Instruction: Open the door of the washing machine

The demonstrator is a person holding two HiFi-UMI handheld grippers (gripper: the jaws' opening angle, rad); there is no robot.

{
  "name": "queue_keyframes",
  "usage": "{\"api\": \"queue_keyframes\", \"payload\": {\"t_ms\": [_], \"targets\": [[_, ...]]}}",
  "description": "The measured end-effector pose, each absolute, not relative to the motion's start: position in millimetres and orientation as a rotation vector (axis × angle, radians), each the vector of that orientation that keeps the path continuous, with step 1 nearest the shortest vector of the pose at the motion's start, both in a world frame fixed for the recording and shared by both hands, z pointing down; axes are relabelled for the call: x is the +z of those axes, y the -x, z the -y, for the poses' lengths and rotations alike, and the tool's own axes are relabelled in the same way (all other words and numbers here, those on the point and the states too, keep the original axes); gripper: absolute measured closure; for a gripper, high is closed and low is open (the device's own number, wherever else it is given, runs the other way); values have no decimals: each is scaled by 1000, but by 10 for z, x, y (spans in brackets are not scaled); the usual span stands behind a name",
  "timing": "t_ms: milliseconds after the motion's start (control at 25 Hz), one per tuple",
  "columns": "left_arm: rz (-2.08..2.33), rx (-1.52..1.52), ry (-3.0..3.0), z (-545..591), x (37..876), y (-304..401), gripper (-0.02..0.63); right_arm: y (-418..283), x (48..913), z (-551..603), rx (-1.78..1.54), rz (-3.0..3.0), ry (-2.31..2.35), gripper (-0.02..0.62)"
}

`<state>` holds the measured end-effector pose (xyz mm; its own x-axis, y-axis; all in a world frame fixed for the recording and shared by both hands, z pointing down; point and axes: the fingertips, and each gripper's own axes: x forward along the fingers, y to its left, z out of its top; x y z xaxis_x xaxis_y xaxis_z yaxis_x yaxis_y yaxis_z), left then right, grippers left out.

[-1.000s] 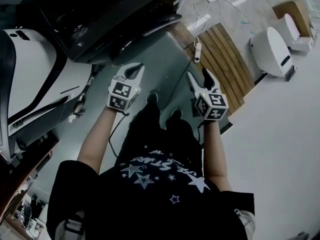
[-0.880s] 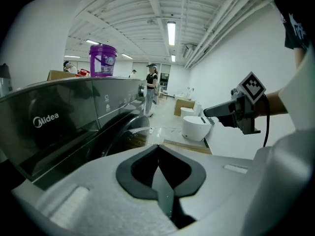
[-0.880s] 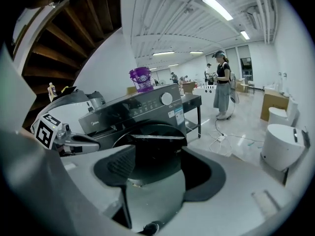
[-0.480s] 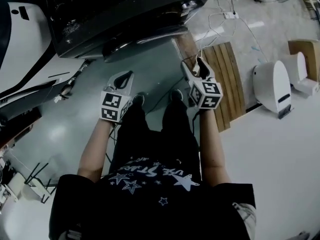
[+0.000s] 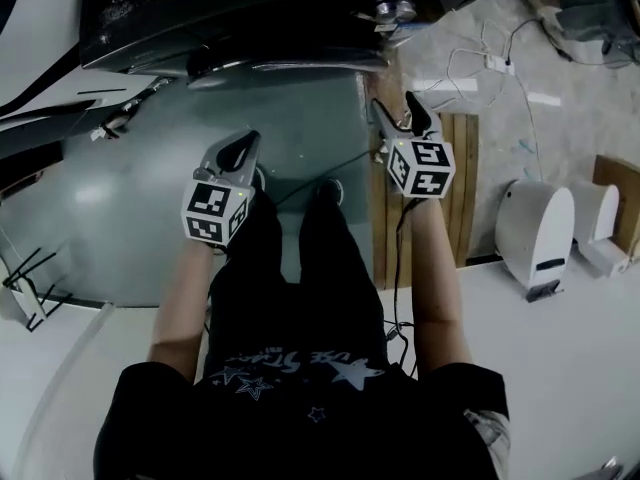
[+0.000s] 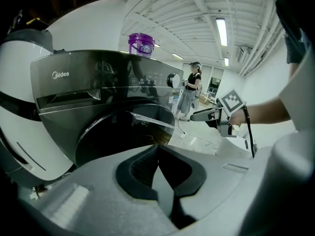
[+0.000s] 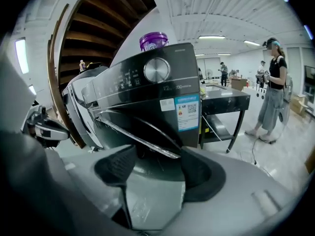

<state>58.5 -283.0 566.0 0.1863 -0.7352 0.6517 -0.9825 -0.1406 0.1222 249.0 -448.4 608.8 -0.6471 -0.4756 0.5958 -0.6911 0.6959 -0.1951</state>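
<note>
Two hand-held grippers hung over the person's dark trousers (image 5: pixel 300 268) in the head view. Both were aimed at the dark grey front-loading washing machine (image 5: pixel 260 13) that filled the top of the picture. The left gripper (image 5: pixel 243 146) had its jaws together at the tips and pointed at the glossy grey-green floor (image 5: pixel 120 198), short of the machine's round door (image 5: pixel 290 63). The right gripper (image 5: pixel 397 116) was near the machine's right corner, jaws apart, by the far end of a slatted wooden board (image 5: pixel 465 198). A white rounded appliance (image 5: pixel 535 233) stood well to the right.

From the left gripper view, the jaws met in a thin line with nothing between them. Beyond them rose the machine's front, with the round dark door (image 6: pixel 123 136) low in the panel and a silver control knob (image 6: pixel 173 80) at the upper right. A purple lidded tub (image 6: pixel 141 44) sat on top. The door's bright edge seemed to stand slightly off the front, though reflections made that uncertain. The right gripper (image 6: pixel 197 116) showed at the right, apart from the machine.

From the right gripper view, the two dark pads (image 7: pixel 115 166) stood wide apart and touched nothing; only floor and the door's lower rim showed through the gap. A blue label (image 7: pixel 187 112) sat on the machine, a dark table (image 7: pixel 226 102) stood beside it, and a person (image 7: pixel 273 90) stood in the background.
</note>
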Motion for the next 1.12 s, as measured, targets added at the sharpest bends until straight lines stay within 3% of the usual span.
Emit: {"api": "queue_keyframes", "payload": {"t_ms": [880, 1120], "targets": [[1757, 527, -1706, 2653, 6069, -572, 595, -1872, 6821, 5083, 102, 2363, -553, 304], [1748, 536, -1707, 2631, 6109, -611, 595, -1805, 6827, 5076, 72, 2349, -526, 371]]}}
